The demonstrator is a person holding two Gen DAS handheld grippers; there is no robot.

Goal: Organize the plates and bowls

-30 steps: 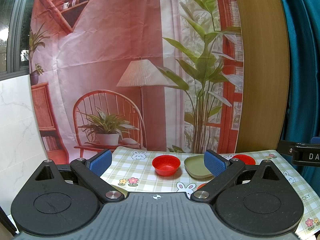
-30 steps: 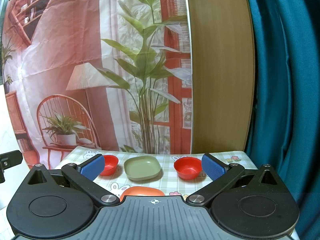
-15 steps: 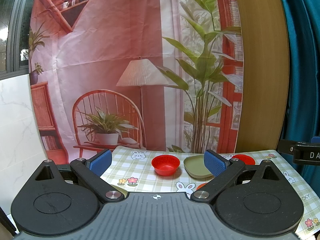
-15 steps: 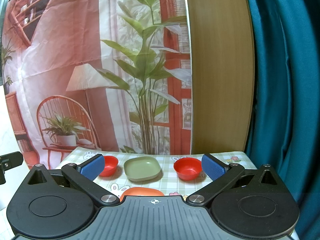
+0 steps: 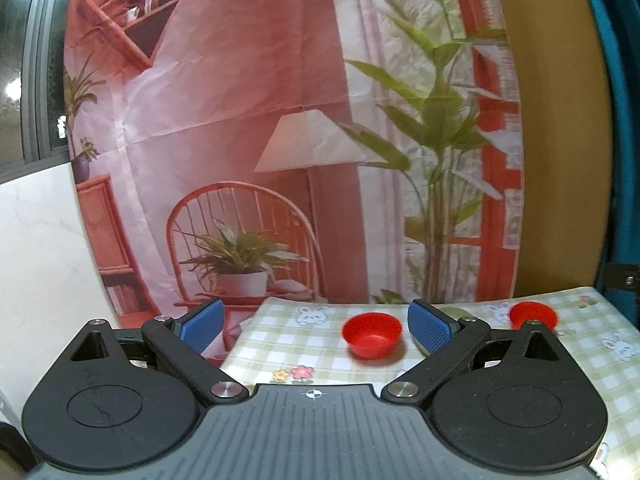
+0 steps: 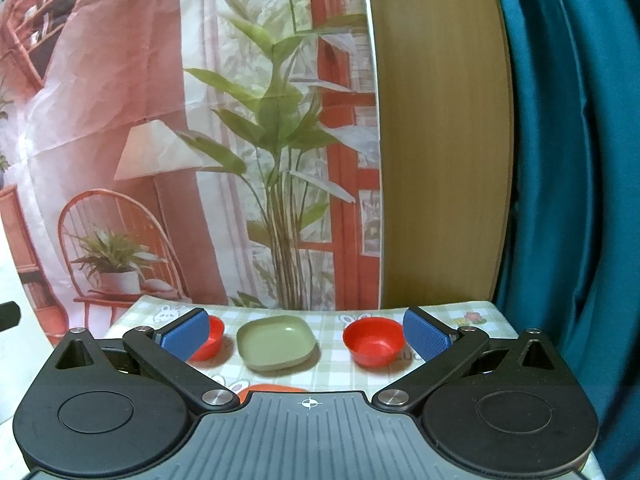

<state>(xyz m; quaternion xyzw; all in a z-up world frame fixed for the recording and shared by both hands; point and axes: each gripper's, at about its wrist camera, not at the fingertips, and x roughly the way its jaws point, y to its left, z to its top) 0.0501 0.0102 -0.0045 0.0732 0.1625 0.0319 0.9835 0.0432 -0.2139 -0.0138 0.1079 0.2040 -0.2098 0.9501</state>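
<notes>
Printed backdrop [image 6: 180, 120] w/ lamp & plants hangs behind desk [image 6: 328, 372] in checked cloth. Green plate [image 6: 277, 343] sits btwn two red bowls: left bowl [image 6: 210, 338], right bowl [image 6: 374, 341]. Left tool [image 5: 316, 326] & right tool [image 6: 306, 334] both spread wide, holding nothing, above desk's near edge.

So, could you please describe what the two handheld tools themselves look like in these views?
Both look alike. The left tool and right tool each have a grey ribbed body with a small white crosshair mark, two black rounded housings with circular caps, black link arms on silver pivot pins, and blue textured pads on the fingers. No cables, hands or sleeves are visible.
</notes>
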